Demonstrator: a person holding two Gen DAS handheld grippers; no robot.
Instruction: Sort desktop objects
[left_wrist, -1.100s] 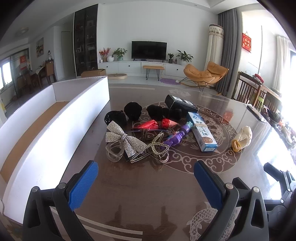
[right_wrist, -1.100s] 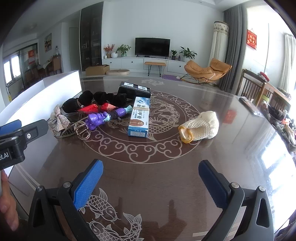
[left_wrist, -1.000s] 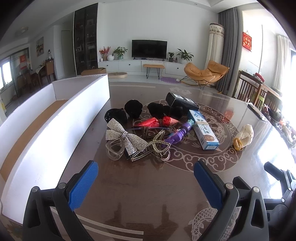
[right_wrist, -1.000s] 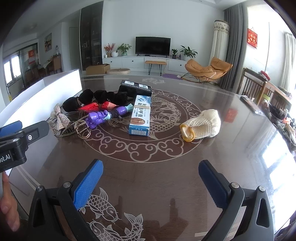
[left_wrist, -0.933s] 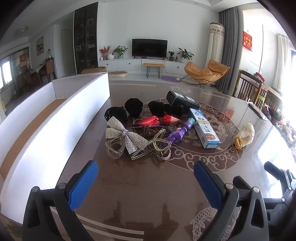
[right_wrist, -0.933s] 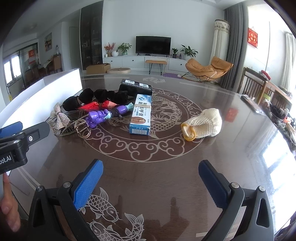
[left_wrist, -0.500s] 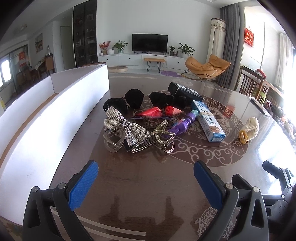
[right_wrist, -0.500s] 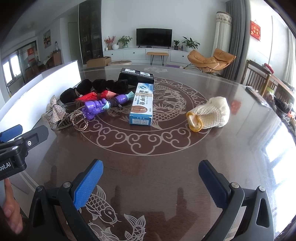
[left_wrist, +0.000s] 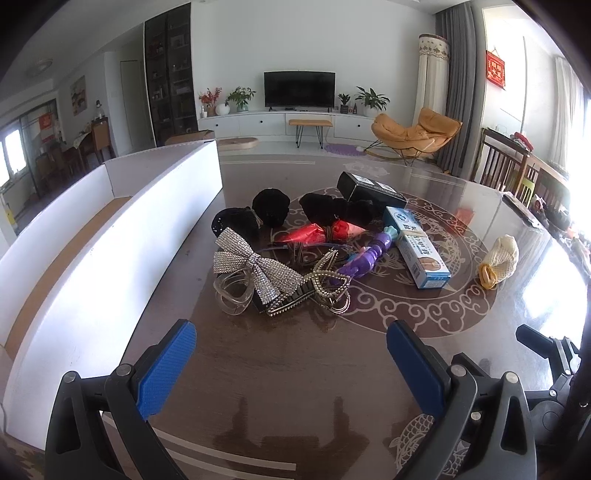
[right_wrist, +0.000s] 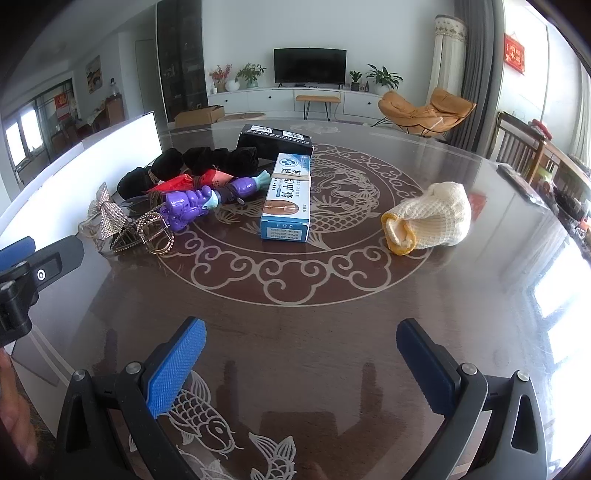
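A heap of small objects lies on the dark glass table (left_wrist: 295, 369): a rhinestone bow clip (left_wrist: 255, 266), a clear hair claw (left_wrist: 234, 291), a purple toy (left_wrist: 365, 258) (right_wrist: 192, 205), red wrapped items (left_wrist: 321, 232), black scrunchies (left_wrist: 269, 206), a blue-white box (left_wrist: 417, 247) (right_wrist: 288, 195), a black box (left_wrist: 369, 192) and a cream knitted pouch (left_wrist: 498, 262) (right_wrist: 432, 218). My left gripper (left_wrist: 291, 363) is open and empty, just short of the bow clip. My right gripper (right_wrist: 299, 358) is open and empty, in front of the blue-white box and pouch.
A long white open box (left_wrist: 110, 236) with a brown floor runs along the table's left side. Wooden chairs (left_wrist: 517, 173) stand beyond the far right edge. The left gripper's body (right_wrist: 29, 277) shows at the left of the right wrist view.
Both grippers have moved forward and lower toward the objects; the heap and the pouch look larger. Both stay open. No object has moved.
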